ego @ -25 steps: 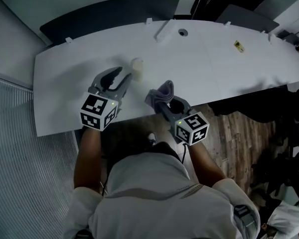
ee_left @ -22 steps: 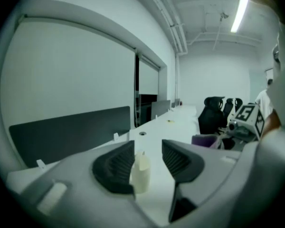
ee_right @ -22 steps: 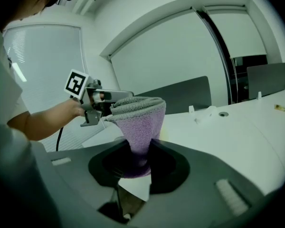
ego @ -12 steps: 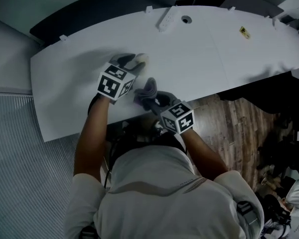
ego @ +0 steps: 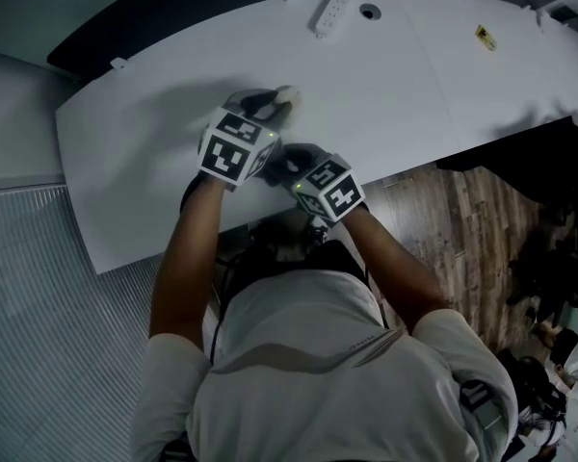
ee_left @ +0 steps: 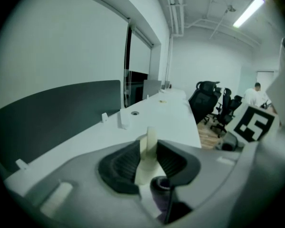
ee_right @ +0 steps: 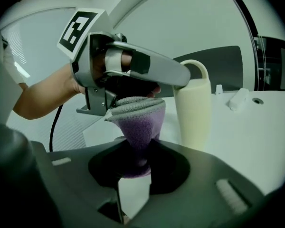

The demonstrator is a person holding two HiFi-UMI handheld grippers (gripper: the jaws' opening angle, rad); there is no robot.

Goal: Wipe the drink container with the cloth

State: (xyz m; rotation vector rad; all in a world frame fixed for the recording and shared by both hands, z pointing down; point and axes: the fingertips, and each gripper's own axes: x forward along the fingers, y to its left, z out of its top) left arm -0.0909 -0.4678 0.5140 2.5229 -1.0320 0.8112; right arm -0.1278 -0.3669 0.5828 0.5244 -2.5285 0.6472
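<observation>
Standing upright on the white desk (ego: 414,75), the cream cup (ee_right: 192,108) has a looped handle at its top. The left tongs (ee_left: 147,147) are clamped on it: the left gripper view shows a thin cream part of the cup between the two dark pads, touching both. These tongs have just been closing onto that part. From the right gripper view they reach down to the cup's top from the left, a hand behind them.

Just beside the cup, on its near side, hangs the cloth (ee_right: 137,122), purple with a grey ribbed edge. The right tongs (ee_right: 135,161) are pinched on its lower end, so it fans out above them. I cannot tell whether cloth and cup touch.

In the head view the two marker cubes, left (ego: 236,147) and right (ego: 328,186), sit close together on the person's side of the cup. Beyond the cup, toward the desk's far edge, lies a white power strip (ego: 332,10), and a dark screen (ee_left: 52,113) runs behind that edge. To the cup's right, past the desk's end, office chairs (ee_left: 206,96) stand on a wood floor (ego: 462,229).
</observation>
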